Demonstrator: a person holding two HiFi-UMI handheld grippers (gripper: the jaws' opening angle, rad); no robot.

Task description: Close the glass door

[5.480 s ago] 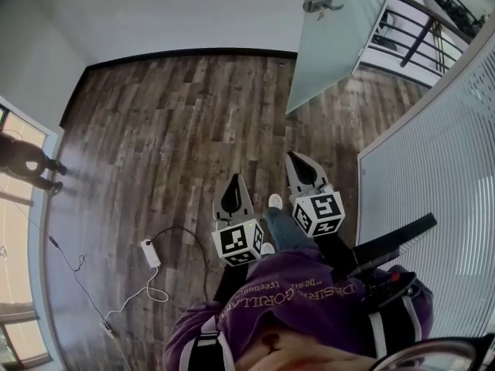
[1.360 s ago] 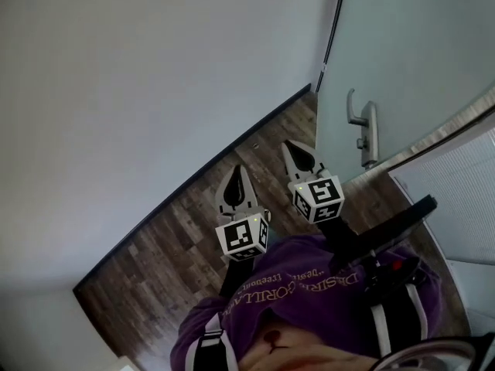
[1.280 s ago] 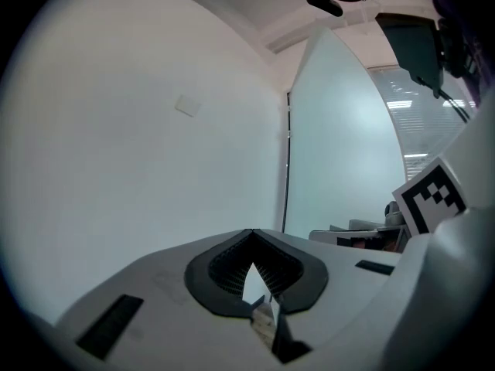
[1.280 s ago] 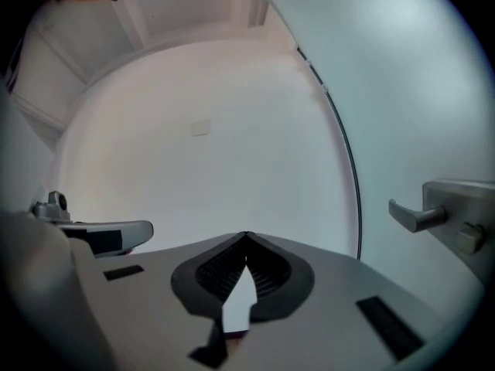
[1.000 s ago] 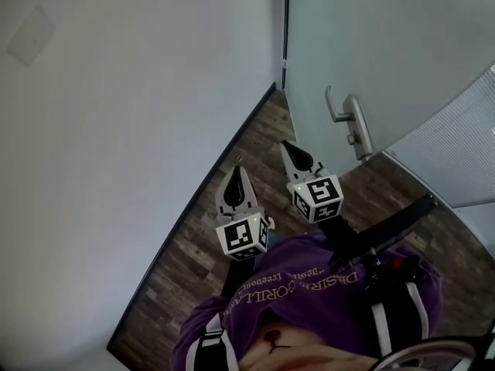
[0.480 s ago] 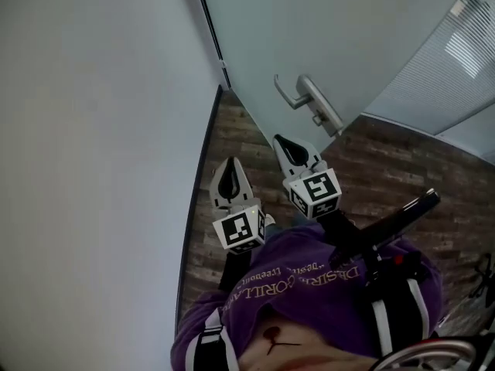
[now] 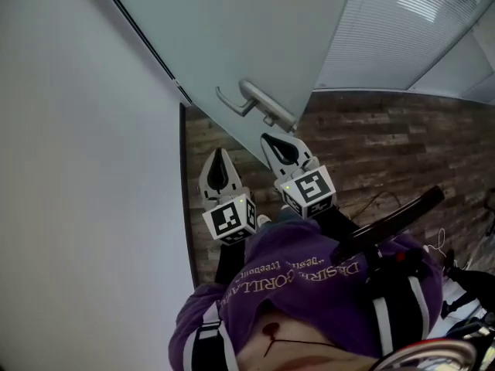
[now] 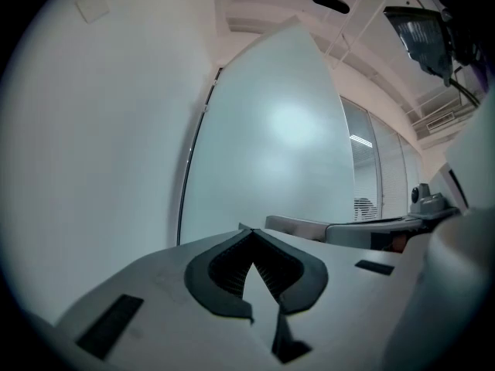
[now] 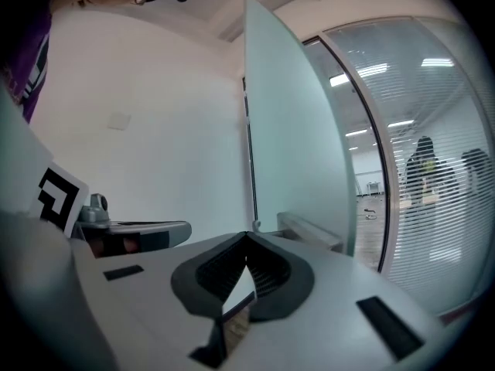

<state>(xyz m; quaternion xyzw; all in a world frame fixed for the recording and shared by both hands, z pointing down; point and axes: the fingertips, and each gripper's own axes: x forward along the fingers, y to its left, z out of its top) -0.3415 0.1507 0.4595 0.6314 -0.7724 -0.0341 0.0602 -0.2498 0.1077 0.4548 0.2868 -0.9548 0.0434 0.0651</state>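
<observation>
Left claw (image 7: 217,154) and right claw (image 7: 268,138), both clenched empty, hover near the handle (image 7: 259,103) ahead; the glass door (image 7: 255,37) seems not yet closed.

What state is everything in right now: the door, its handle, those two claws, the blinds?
Glass door: open, its free edge standing away from the frame.
Door handle: gripped by neither claw.
Left claw: shut, nothing in it.
Right claw: shut, nothing in it.
Blinds: lowered behind the glass wall.
</observation>
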